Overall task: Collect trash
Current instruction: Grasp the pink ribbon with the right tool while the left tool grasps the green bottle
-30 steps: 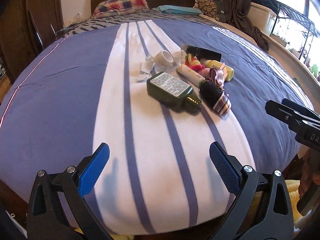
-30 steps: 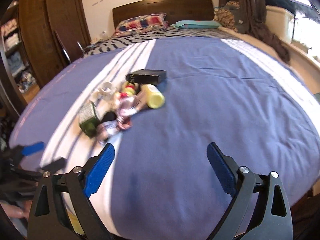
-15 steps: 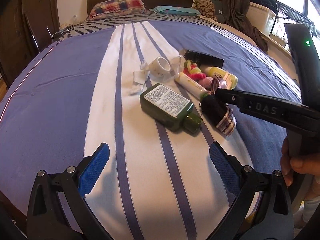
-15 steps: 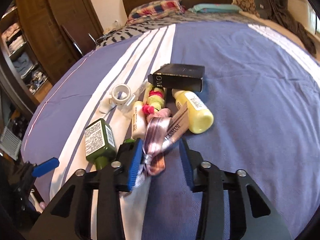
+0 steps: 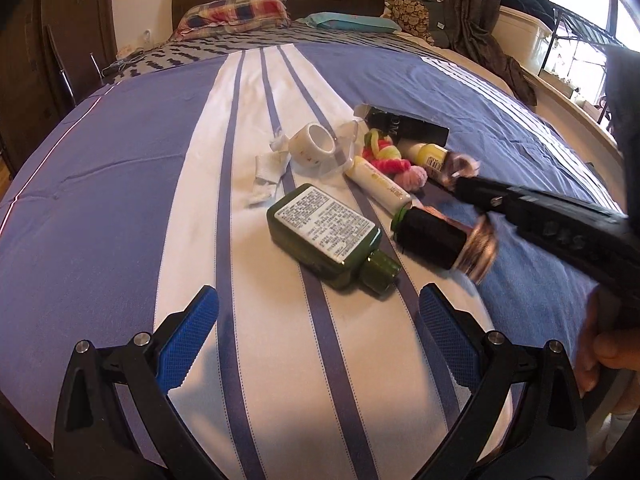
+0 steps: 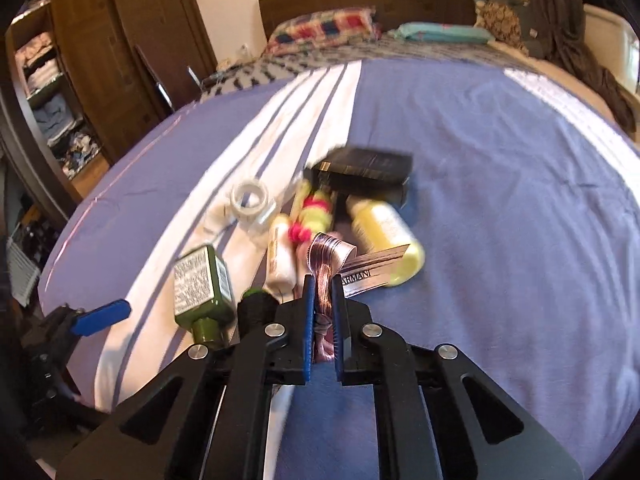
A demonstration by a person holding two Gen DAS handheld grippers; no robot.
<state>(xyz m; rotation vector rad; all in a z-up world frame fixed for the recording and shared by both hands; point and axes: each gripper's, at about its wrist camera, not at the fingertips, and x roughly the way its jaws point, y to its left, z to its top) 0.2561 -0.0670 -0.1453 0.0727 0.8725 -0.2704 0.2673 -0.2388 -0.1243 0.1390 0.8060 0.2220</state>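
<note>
Right gripper (image 6: pixel 323 300), we are pinching the striped ribbon (image 6: pixel 326 258) among the clutter mid-bed (image 6: pixel 520 200), and its loose tail risks snagging the yellow bottle (image 6: pixel 384 236) and dragging it along.

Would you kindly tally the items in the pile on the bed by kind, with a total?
Bottles and tubes: 4 – green bottle, yellow bottle, white tube, black bottle
Black box: 1
Tape roll: 1
Ribbon, in the shut right gripper: 1
Hair ties, one cluster: 1
Paper scrap: 1
Total: 9
</note>
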